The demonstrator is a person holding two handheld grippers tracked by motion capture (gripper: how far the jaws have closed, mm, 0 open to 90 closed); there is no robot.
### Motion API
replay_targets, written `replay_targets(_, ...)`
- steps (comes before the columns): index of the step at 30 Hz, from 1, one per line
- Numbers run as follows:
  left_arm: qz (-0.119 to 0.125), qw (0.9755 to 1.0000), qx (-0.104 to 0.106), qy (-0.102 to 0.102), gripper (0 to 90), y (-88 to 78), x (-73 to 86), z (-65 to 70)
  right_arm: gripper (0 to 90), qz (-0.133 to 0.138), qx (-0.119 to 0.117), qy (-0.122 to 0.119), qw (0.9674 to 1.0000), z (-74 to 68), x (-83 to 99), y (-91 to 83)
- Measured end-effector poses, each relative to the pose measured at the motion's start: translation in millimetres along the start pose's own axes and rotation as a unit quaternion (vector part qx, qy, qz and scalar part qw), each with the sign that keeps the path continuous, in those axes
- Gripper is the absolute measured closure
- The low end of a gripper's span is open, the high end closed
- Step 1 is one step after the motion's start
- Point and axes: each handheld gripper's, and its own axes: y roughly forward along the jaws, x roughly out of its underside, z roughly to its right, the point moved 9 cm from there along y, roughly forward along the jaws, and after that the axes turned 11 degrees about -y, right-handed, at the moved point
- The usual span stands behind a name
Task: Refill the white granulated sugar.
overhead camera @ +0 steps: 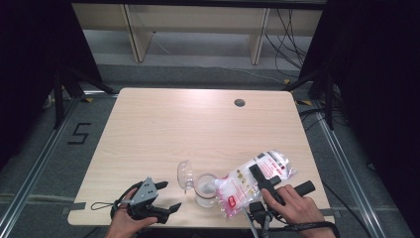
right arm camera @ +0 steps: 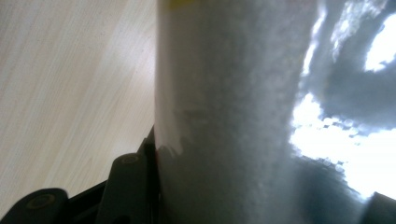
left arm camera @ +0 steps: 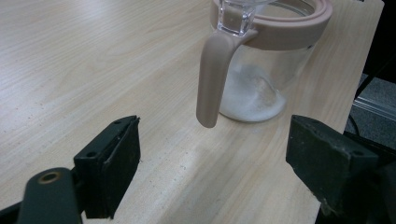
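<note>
Two grippers split the work: the right gripper [overhead camera: 262, 181] clamps the tilted bag [overhead camera: 255, 181] to pour into the jar [overhead camera: 205, 189]; the left gripper [overhead camera: 166, 196] waits nearby, jaws apart and empty.

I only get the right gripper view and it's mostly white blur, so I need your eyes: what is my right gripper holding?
Observer: A clear plastic bag of white granules with red print; the right gripper is clamped on it, tilting it toward a jar.
Operator: What kind of jar, and where is it?
Observer: A clear jar with a pink rim and handle, near the table's front edge, its clear lid flipped open to the left.
Operator: Anything in it yet?
Observer: Yes, the left gripper view shows a low layer of white granules on its bottom.
Operator: And my left gripper?
Observer: The left gripper is open, left of the jar, holding nothing.
</note>
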Motion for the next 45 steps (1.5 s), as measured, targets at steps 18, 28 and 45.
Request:
replay_targets(18,0.000,1.0000,0.000,0.000,17.4,0.7,0.2,0.0,53.3,0.010,0.005,-0.007,0.9999,2.2,0.0,0.4)
replay_targets(28,0.002,1.0000,0.001,-0.005,17.5,0.8,0.0,0.4,53.5,0.006,0.003,-0.002,1.0000,1.3,-0.7,-1.0)
replay_targets(45,-0.001,1.0000,0.002,0.002,17.4,0.2,0.3,0.4,53.7,0.011,0.002,-0.008,0.9999,-1.3,-5.0,2.2)
